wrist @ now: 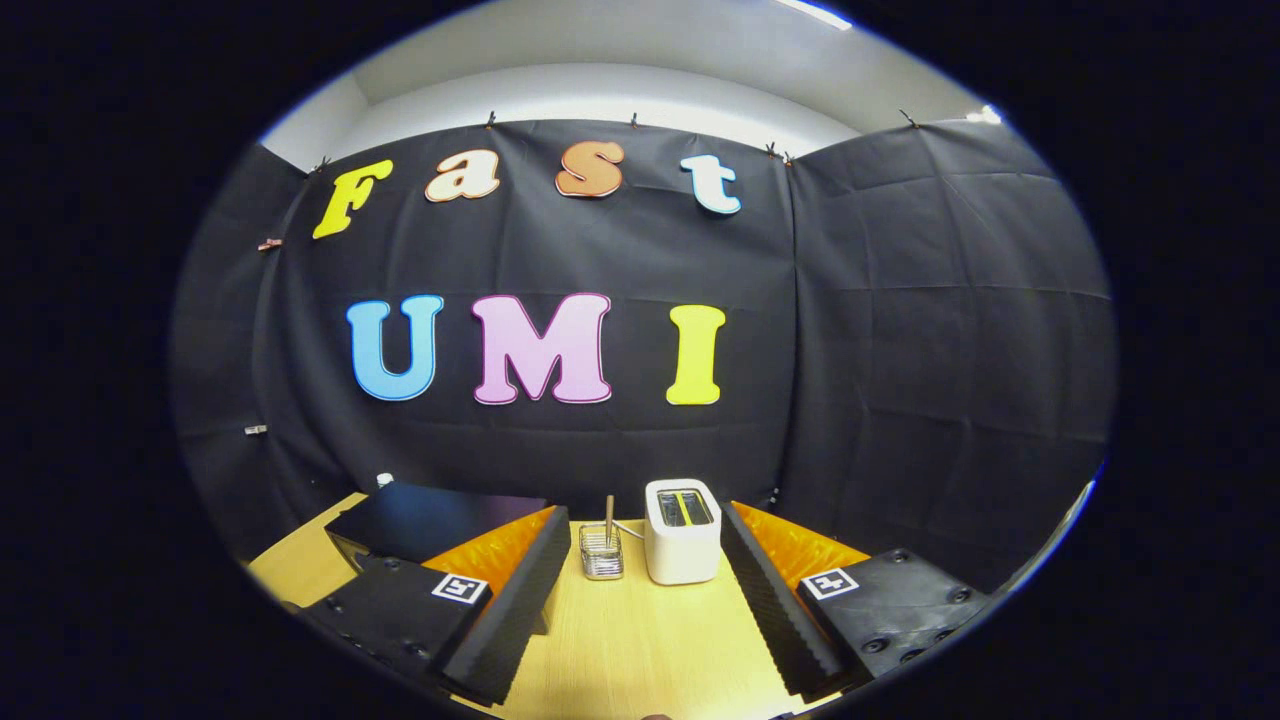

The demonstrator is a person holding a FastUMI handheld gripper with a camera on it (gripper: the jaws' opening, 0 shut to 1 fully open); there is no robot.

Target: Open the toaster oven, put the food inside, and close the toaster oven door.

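1. One view: a fisheye camera riding on the gripper (640,610), looking forward along its two fingers (510,610), which stand wide apart.
2. Held fairly low over the wooden bench (640,650), pitched slightly up; the booth's cloth wall takes most of the field, with ceiling above.
3. White toaster (683,530) and wire holder (601,550) sit well beyond the fingers; a dark box (430,520) lies far left.

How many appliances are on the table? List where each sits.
2. The white toaster stands beyond the open tool, beside the wire basket; the black oven sits behind its left finger. Others may be hidden.
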